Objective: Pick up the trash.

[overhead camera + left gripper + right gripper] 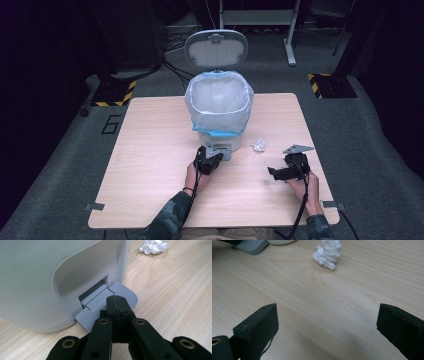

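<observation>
Both grippers, left [212, 151] and right [271, 171], are showing black, blocky jaws on links pinned with brass-ringed rivets, each topped by a grey three-cornered plate. A black cable is trailing from each toward the person. The person is wearing dark camouflage-patterned sleeves and a thin dark wristband.

A lab-style recording room: grey carpet [370, 150], hazard-striped stand bases [331, 85], floor cables [172, 70], a lone wooden table [150, 165].

Large "6" on floor [112, 123] (left of table [150, 165])
</observation>
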`<state>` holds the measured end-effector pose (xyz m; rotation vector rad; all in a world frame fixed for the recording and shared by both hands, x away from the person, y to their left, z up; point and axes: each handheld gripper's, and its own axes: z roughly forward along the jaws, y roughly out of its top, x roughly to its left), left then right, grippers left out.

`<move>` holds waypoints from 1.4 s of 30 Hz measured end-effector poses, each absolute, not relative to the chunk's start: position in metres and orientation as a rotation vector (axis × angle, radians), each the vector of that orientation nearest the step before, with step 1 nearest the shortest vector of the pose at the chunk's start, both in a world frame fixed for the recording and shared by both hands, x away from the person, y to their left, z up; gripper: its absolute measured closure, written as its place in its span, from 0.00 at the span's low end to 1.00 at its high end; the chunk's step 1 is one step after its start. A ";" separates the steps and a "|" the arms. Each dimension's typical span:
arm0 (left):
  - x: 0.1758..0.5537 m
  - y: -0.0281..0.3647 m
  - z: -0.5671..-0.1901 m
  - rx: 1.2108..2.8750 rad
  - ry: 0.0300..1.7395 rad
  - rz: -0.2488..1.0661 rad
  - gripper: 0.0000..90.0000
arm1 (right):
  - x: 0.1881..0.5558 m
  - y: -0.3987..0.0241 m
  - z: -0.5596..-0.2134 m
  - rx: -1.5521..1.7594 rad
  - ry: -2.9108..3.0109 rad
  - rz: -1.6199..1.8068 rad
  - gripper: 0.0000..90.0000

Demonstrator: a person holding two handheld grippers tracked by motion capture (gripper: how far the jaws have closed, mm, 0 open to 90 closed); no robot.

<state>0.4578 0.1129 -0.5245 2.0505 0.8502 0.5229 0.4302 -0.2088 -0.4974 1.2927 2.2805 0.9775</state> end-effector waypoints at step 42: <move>0.459 0.114 -0.525 2.041 0.857 0.517 1.00 | 0.516 -0.145 -0.497 1.197 2.347 0.855 0.07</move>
